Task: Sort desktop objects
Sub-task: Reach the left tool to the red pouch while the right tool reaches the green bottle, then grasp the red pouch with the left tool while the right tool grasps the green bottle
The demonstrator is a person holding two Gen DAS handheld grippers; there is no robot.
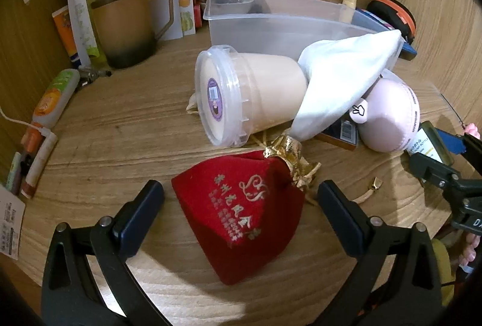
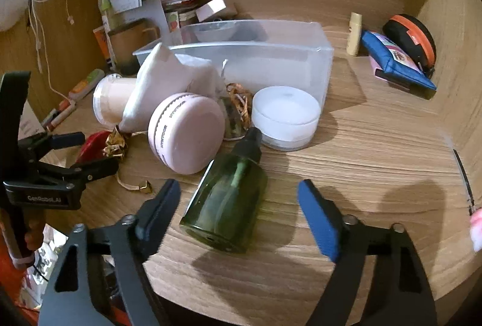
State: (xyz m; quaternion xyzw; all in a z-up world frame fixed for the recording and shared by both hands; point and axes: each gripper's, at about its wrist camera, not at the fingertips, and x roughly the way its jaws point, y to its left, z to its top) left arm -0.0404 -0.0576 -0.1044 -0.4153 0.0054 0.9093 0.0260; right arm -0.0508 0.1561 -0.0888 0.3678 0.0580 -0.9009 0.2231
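Desktop clutter on the bench (image 2: 376, 145), both claws poised to pick.

Left claw (image 1: 241, 202) is spread around the red pouch (image 1: 241, 217); right claw (image 2: 239, 202) is spread astride the lying green bottle (image 2: 226, 202), pinching nothing. Next, I judge: press together, lift toward the clear bin (image 2: 316, 61).

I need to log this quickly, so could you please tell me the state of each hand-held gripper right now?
Left hand-held gripper: open, straddling the red pouch, not gripping it.
Right hand-held gripper: open, the green bottle between its fingers, not pressed.
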